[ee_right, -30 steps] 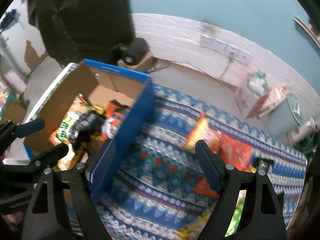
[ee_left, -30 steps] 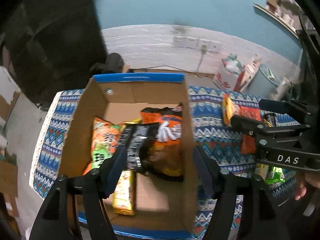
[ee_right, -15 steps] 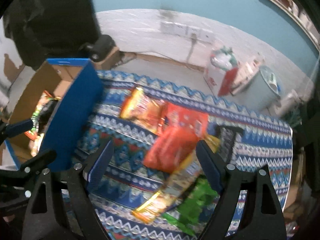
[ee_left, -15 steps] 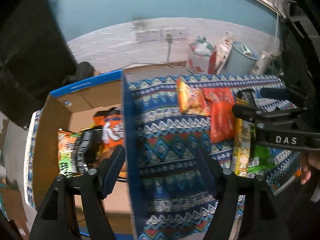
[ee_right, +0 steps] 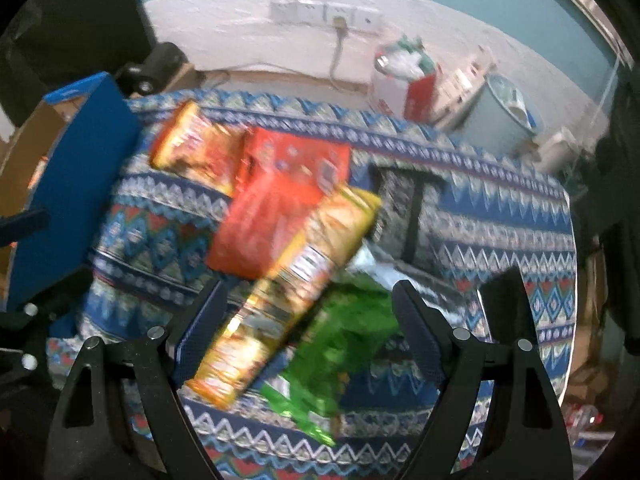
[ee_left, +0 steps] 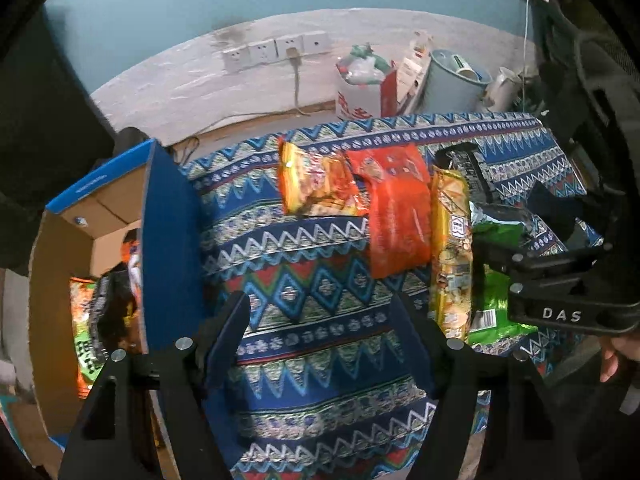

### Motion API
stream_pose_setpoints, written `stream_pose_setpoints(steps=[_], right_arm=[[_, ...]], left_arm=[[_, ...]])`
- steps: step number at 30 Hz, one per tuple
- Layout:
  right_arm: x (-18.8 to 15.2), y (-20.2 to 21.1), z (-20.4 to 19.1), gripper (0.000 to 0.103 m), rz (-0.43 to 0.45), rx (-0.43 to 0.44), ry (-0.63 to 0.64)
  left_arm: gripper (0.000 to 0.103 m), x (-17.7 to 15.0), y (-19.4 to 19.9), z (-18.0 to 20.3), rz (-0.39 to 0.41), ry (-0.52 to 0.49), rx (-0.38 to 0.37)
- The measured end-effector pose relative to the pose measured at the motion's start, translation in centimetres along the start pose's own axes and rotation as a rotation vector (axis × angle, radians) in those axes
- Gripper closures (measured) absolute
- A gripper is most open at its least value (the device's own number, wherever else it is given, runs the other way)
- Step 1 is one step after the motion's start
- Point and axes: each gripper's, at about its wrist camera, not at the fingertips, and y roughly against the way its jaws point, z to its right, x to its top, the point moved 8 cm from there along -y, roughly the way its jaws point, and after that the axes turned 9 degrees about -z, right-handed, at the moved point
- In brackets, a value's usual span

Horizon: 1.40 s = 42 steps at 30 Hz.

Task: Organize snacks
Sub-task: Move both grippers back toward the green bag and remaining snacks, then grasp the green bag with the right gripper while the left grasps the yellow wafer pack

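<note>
A blue cardboard box point(ee_left: 168, 240) stands at the left with several snack packs point(ee_left: 100, 312) inside. On the patterned cloth point(ee_left: 304, 280) lie an orange packet point(ee_left: 316, 184), a red packet point(ee_left: 396, 208), a long yellow packet point(ee_left: 452, 252), a green packet point(ee_left: 496, 304) and a black packet point(ee_left: 468, 172). My left gripper point(ee_left: 320, 320) is open and empty over bare cloth beside the box. My right gripper point(ee_right: 308, 320) is open above the yellow packet point(ee_right: 288, 284) and green packet point(ee_right: 340, 340); it also shows in the left wrist view point(ee_left: 560, 292).
Beyond the table's far edge stand a white bag point(ee_left: 360, 84), a pale bucket point(ee_left: 452, 80) and wall sockets point(ee_left: 276, 52). The box wall point(ee_right: 76, 204) rises at the left of the right wrist view. The table's right edge point(ee_right: 568, 280) is close.
Both grippers have swung right, away from the box and over the loose packets on the cloth. The right gripper now sits over the yellow and green packets. Both stayed open.
</note>
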Motion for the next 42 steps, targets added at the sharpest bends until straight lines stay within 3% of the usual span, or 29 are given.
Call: stream_pose_setpoints(steps=[5, 10, 16, 22, 27, 33, 36, 38, 42], right_arm=[[-1.3, -2.9, 2.0, 0.019, -0.08, -0.012, -0.049], [-2.2, -4.7, 2.6, 0.019, -0.14, 0.031, -0.075], [-3.3, -5.5, 3.2, 0.019, -0.175, 0.051, -0.074], [-4.8, -5.3, 6.4, 0.019, -0.169, -0.007, -0.103], [-5.0, -5.7, 7.1, 0.019, -0.169, 0.114, -0.171], [-5.5, -7.9, 6.3, 0.021, -0.217, 0.105, -0.132], [-5.9, -8.7, 6.4, 0.042, -0.243, 0.095, -0.105], [-6.0, -8.7, 6.0, 0.066, -0.247, 0.103, -0.103], [-6.4, -7.0, 7.3, 0.068, -0.218, 0.138, -0.122]], left_arm=[[0.029, 0.5, -1.5, 1.6, -0.029, -0.035, 0.02], [0.029, 1.0, -2.6, 2.6, -0.051, -0.059, 0.034], [0.029, 1.3, -3.6, 3.5, -0.072, -0.072, 0.023], [0.029, 1.8, -4.0, 5.4, -0.096, -0.08, -0.014], [0.028, 2.2, -4.1, 6.7, -0.101, -0.103, -0.012], [0.027, 2.2, -5.1, 7.4, -0.128, -0.108, 0.0], [0.027, 2.2, -5.5, 7.8, -0.143, -0.099, -0.014], [0.027, 2.3, -5.8, 8.2, -0.148, -0.096, -0.027], [0.024, 2.7, -6.5, 9.3, -0.152, -0.102, -0.046]])
